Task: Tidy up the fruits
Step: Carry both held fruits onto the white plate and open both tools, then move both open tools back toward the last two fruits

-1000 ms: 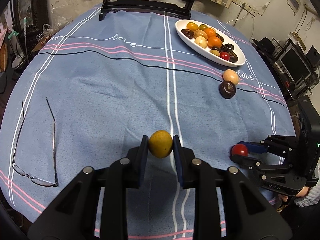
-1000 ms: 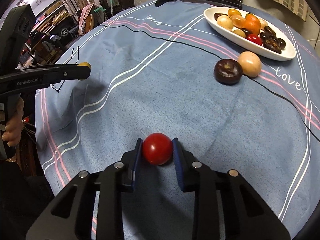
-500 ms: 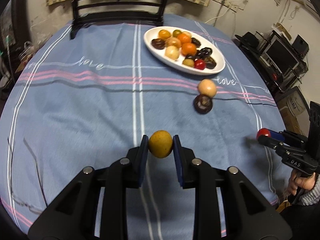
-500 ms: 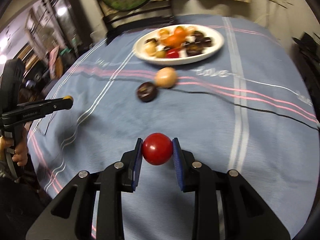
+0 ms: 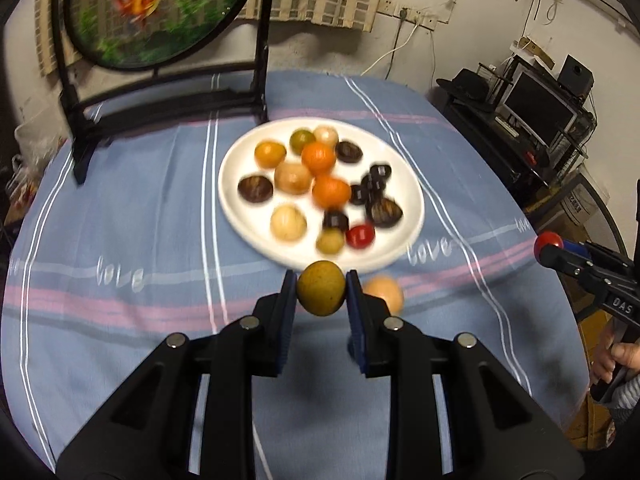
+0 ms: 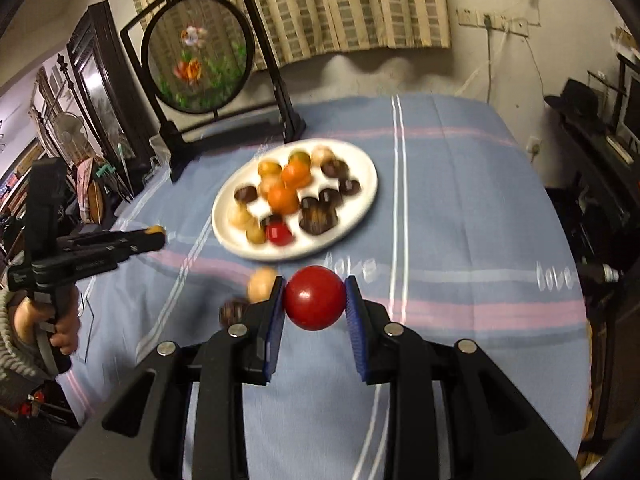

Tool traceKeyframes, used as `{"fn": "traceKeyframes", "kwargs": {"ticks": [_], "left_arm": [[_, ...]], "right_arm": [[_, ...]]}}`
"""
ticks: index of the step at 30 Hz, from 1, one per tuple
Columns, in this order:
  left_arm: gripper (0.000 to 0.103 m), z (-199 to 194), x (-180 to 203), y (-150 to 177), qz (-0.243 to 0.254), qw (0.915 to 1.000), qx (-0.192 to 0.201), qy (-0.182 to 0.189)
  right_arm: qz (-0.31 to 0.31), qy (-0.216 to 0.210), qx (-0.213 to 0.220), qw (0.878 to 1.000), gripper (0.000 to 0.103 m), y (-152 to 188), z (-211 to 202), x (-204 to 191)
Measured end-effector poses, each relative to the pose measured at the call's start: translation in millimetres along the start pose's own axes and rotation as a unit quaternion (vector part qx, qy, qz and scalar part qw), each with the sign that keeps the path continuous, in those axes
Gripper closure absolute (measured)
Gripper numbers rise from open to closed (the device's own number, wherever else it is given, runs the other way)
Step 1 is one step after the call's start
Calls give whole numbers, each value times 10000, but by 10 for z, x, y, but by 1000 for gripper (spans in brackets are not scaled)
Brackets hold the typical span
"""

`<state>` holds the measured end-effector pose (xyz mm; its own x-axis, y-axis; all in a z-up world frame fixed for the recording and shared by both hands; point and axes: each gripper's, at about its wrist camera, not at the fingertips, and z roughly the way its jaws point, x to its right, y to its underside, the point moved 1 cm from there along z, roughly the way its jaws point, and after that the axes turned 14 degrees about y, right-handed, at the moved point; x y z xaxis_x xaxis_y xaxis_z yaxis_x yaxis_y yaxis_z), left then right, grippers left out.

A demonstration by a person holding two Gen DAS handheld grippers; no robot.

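Left gripper (image 5: 321,294) closed on one yellow-green fruit (image 5: 320,288), which is pinched between its two blue pads and held above the blue striped tablecloth (image 5: 152,216), just short of the near rim of the white plate (image 5: 236,200). Right gripper (image 6: 315,300) closed on one red fruit (image 6: 315,297), likewise clamped between two blue pads and held near the plate's front edge; in the left wrist view this gripper enters from the right of the plate, red fruit at its tip. One plate lies on the cloth, serving here as the landmark. Despite motion blur, about fifteen pieces can be counted on it: three orange, one small red, three pale tan, one greenish at the far side, one olive beside the red, and roughly six dark brown; the exact dark count cannot be told. Off the plate, two pieces rest on the cloth just before its near rim: one tan fruit (image 6: 262,283) and one dark brown fruit (image 6: 233,309), the latter seen only in the right wrist view. Behind the plate stands one round embroidered screen (image 6: 198,66) in a black frame. The word "love" is printed on the cloth beside the plate.
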<state>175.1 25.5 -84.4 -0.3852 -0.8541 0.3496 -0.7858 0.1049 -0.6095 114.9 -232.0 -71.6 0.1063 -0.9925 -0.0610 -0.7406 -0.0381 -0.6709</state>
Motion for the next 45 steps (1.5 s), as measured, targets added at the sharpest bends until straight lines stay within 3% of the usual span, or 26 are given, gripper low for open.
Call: {"fn": "traceKeyframes", "kwargs": {"ticks": [9, 16, 21, 24, 25, 27, 28, 29, 30, 33, 36, 39, 42, 45], "left_arm": [[78, 667, -339, -618, -206, 9997, -122, 15], [78, 1119, -384, -712, -172, 9993, -312, 115], [78, 1300, -478, -678, -292, 9986, -435, 93], [66, 1315, -527, -683, -370, 9985, -388, 65], [54, 1305, -526, -688, -382, 9986, -357, 32], [51, 1237, -529, -707, -382, 9990, -241, -40], [51, 1204, -524, -716, -391, 9990, -221, -30], [51, 1165, -526, -722, -415, 9990, -192, -18], [51, 1103, -528, -720, -457, 9989, -144, -22], [51, 912, -507, -661, -537, 9985, -66, -46], [43, 682, -436, -455, -574, 9983, -71, -104], [39, 538, -356, -161, -626, 9978, -167, -128], [39, 487, -257, 193, -626, 9971, -412, -146], [39, 478, -141, 496, -585, 9963, -628, -97]], "right_arm": [[-281, -280, 0, 9992, 73, -692, 795, -282], [-275, -395, -181, 9987, 73, -1028, 1510, -386], [-293, -363, -405, 9981, 72, -1091, 1935, -467], [-391, -218, -606, 9972, 72, -1081, 2123, -517], [-440, -135, -652, 9968, 72, -1079, 2158, -535], [-454, -93, -605, 9971, 69, -1092, 2131, -545], [-442, -94, -545, 9975, 63, -1099, 2090, -535], [-409, -61, -442, 9982, 34, -1113, 2011, -517], [-359, -38, -336, 9988, 22, -1118, 1947, -495], [-179, -77, 288, 9994, 21, -1157, 1538, -400], [163, -220, 586, 9979, 19, -1097, 1139, -280], [593, -330, 615, 9958, 14, -807, 795, -140], [625, -90, 568, 9964, 14, -342, 537, -95], [560, 85, 198, 9982, 14, 159, 400, -87]]}}
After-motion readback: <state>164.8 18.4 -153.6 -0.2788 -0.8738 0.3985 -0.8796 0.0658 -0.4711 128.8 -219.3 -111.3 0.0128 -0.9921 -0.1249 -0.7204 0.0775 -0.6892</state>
